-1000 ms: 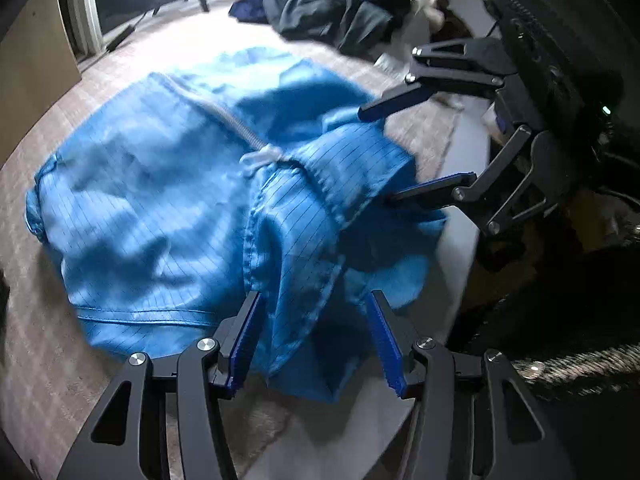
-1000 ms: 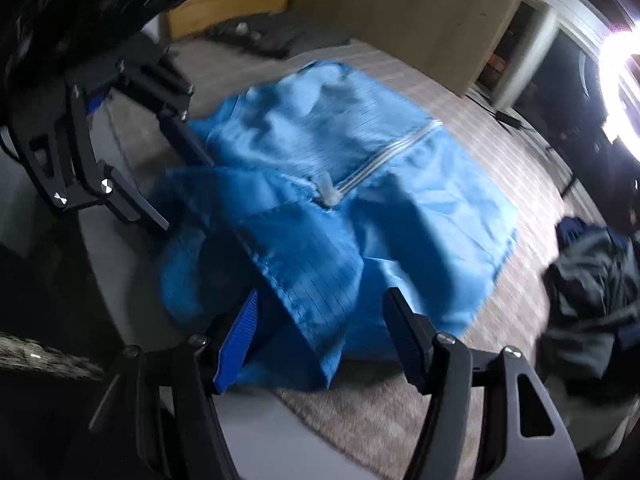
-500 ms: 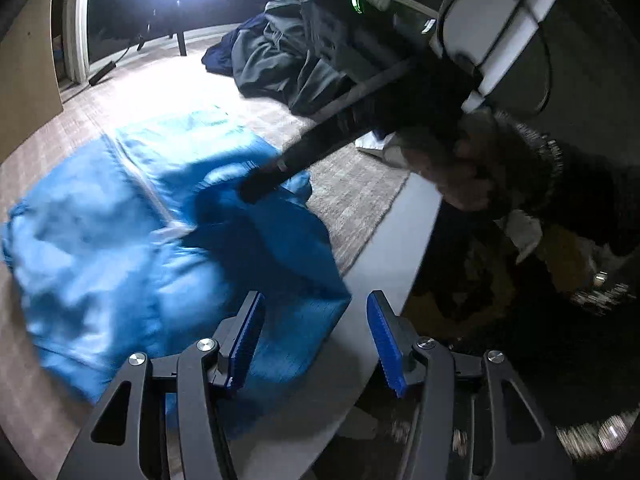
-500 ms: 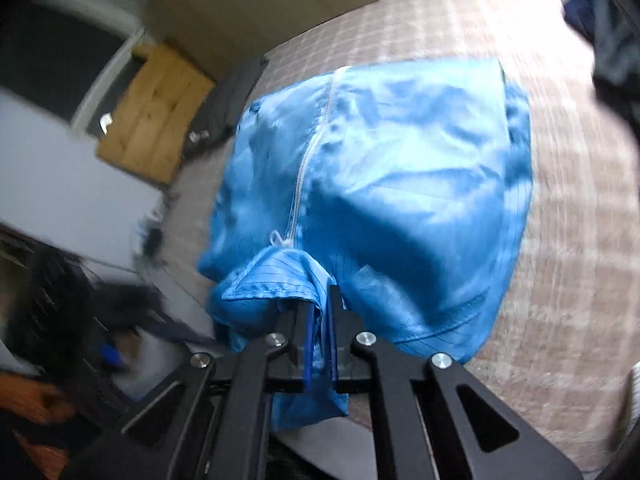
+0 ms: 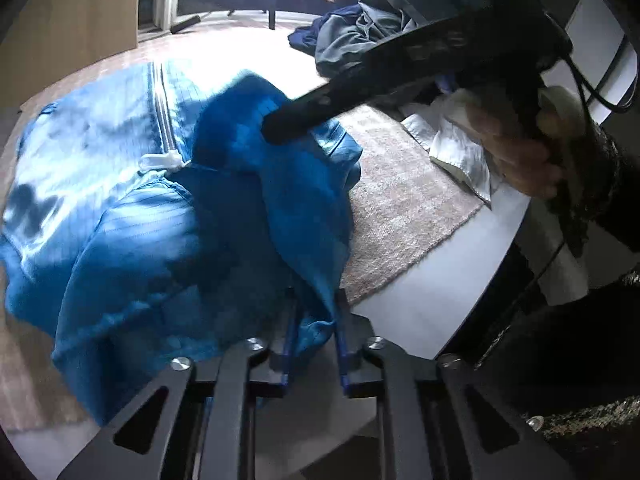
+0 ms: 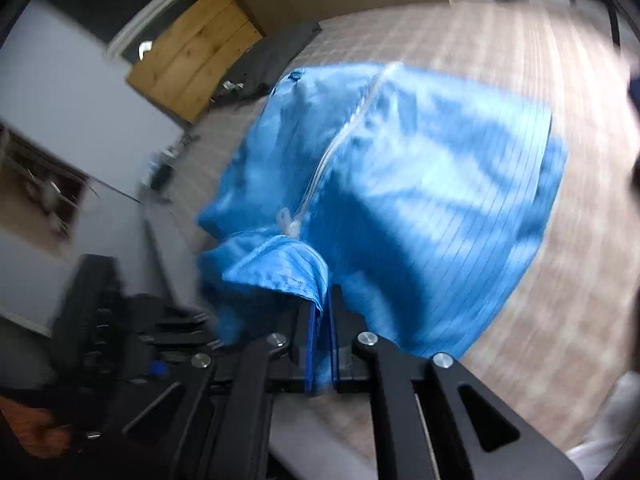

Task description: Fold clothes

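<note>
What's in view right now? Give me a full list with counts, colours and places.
blue garment: 1, bright blue with a white zipper, spread on the mat, near edge lifted
mat: 1, beige, covering the table
table: 1, white, bare at the near edge
clothes pile: 1, dark grey and navy, far side
white cloth: 1, white, right of the mat
wooden panel: 1, tan, background
left gripper: 1, black with blue pads, shut on garment edge
right gripper: 1, black with blue pads, shut on garment
hand: 1, holding right gripper

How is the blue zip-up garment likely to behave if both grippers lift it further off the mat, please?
The blue garment probably hangs limp: it already drapes in soft folds from the right gripper and the left gripper. Its sheen suggests slippery, light fabric, so it might slide out of a loose pinch.
</note>
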A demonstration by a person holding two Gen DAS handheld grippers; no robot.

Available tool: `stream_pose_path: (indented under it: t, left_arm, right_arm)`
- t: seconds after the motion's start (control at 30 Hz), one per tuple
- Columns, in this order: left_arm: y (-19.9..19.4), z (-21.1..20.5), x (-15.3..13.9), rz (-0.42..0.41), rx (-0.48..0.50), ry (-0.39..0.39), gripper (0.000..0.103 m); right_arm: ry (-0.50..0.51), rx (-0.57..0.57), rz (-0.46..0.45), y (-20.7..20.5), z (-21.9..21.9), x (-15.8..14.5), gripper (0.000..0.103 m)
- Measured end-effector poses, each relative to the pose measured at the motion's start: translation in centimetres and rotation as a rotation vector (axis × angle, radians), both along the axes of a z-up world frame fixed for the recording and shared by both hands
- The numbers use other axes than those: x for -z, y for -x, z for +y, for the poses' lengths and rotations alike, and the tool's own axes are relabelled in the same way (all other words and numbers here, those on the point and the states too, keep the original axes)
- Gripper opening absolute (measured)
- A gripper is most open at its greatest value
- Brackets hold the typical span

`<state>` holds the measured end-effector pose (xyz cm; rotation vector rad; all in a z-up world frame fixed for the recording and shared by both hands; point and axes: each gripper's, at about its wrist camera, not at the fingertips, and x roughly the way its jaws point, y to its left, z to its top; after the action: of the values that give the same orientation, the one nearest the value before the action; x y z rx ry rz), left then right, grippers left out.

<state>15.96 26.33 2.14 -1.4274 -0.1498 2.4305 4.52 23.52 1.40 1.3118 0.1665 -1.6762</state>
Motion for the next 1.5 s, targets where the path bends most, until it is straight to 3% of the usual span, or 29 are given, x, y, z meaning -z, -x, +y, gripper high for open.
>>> stream_pose_path:
  t: [0.07,0.13,0.23,0.33,0.4,0.47,0.53,0.67,0.83,0.87,0.9,0.93,1.0,1.03,1.07,1.17,1.27,1.33,1.43,1.5]
  left_arm:
    - [-0.2,0.2,-0.2,0.000,-0.021,0.030,0.010]
    - [-0.6,0.3,-0.5,0.004,-0.043,0.058,0.007]
    - [-1.9,-0.8,-2.0,0.040,-0.110,0.035,0.006]
    - [-3.4,-1.7,-3.3,0.085,-0.167,-0.001,0.004]
    - [-3.6,-1.5,-3.3,0.088,-0.174,0.008,0.003]
    - [-3.6,-0.8,-2.9,0.083,-0.156,0.020,0.003]
    - [-3.5,-0.2,-2.7,0.072,-0.126,0.040,0.003]
    - [-2.7,1.2,-2.0,0.053,-0.092,0.068,0.003]
    - [-2.8,1.4,-2.1,0.046,-0.084,0.090,0.003]
    - [-2.8,1.5,-1.9,0.042,-0.083,0.096,0.003]
    - [-2.9,1.5,-1.7,0.038,-0.083,0.102,0.003]
    - [-3.0,1.6,-1.5,0.035,-0.082,0.108,0.003]
    - [-3.1,1.7,-1.1,0.027,-0.083,0.116,0.003]
    - [-3.1,1.7,-0.9,0.023,-0.087,0.115,0.003]
    - [-3.2,1.7,-0.8,0.019,-0.091,0.114,0.003]
    - [-3.4,1.8,-0.2,0.006,-0.102,0.112,0.004]
    - [-3.5,1.6,-0.6,0.008,-0.105,0.092,0.007]
    - [-3.4,1.7,-0.7,0.000,-0.090,0.095,0.007]
    - [-3.4,2.0,-0.8,-0.012,-0.081,0.098,0.012]
    - [-3.4,2.0,-1.0,-0.010,-0.088,0.077,0.015]
  right_arm:
    - [0.011,-0.036,0.026,-0.1,-0.5,-0.1,0.009]
    - [0.076,-0.059,-0.062,0.6,-0.3,0.2,0.006]
    - [0.196,-0.009,-0.237,1.9,2.7,0.7,0.002]
    - [0.372,0.124,-0.491,4.2,6.5,3.3,0.002]
    - [0.392,0.161,-0.555,4.6,7.5,4.8,0.002]
    - [0.336,0.157,-0.535,4.2,7.4,5.3,0.002]
    - [0.278,0.131,-0.442,3.7,6.8,4.2,0.007]
    - [0.210,0.053,-0.291,3.1,4.5,2.0,0.041]
    - [0.136,-0.064,-0.157,2.4,1.0,0.3,0.040]
    - [0.113,-0.079,-0.179,2.6,0.6,0.9,0.029]
    - [0.090,-0.092,-0.203,2.9,0.3,1.5,0.018]
    - [0.080,-0.104,-0.286,3.2,0.0,2.6,0.004]
    - [0.139,-0.090,-0.463,3.8,0.3,4.1,0.004]
    - [0.203,-0.060,-0.609,4.3,0.7,5.1,0.003]
    - [0.253,-0.041,-0.700,4.6,1.3,5.5,0.003]
    - [0.417,-0.014,-0.859,5.2,2.1,6.0,0.003]
    - [0.401,0.023,-0.781,6.1,3.0,6.1,0.005]
    - [0.227,0.037,-0.592,6.5,3.3,5.6,0.009]
    - [0.170,0.039,-0.427,6.8,3.7,3.8,0.011]
    - [0.133,0.050,-0.241,6.6,4.0,1.6,0.014]
